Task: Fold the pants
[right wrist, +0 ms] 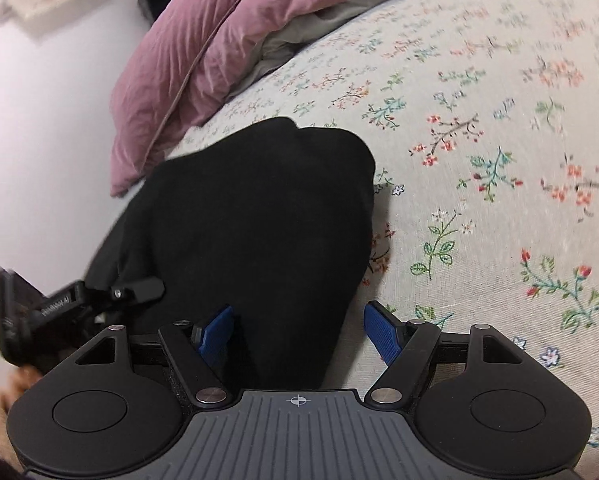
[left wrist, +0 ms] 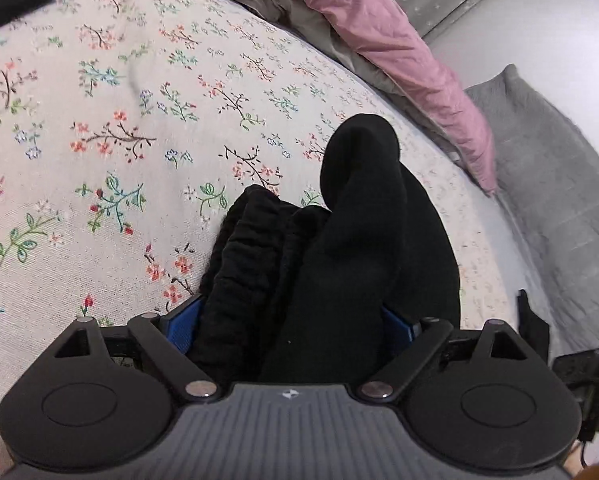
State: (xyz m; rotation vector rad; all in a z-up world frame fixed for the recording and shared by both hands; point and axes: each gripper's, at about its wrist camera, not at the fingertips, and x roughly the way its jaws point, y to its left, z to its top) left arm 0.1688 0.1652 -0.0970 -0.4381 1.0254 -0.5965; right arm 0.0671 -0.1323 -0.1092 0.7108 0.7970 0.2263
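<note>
Covering most of both views: a bed [left wrist: 99, 128] under a pale sheet printed with small flower sprigs, curving away to its edge. Along the far edge of the bed, a crumpled pink quilt [left wrist: 379, 12] with a grey lining. Beyond that edge, a grey mat [left wrist: 547, 168] on a pale floor. Near the bed's edge, black pants [left wrist: 339, 248], bunched and partly folded, gathered waistband showing; they run back between the fingers of both tools. Left gripper [left wrist: 295, 326]: blue pads spread as wide as they go, the cloth lying between them, loose or gripped I cannot tell. Right gripper [right wrist: 299, 332]: pads apart, left pad against the cloth, right pad standing clear of it.
</note>
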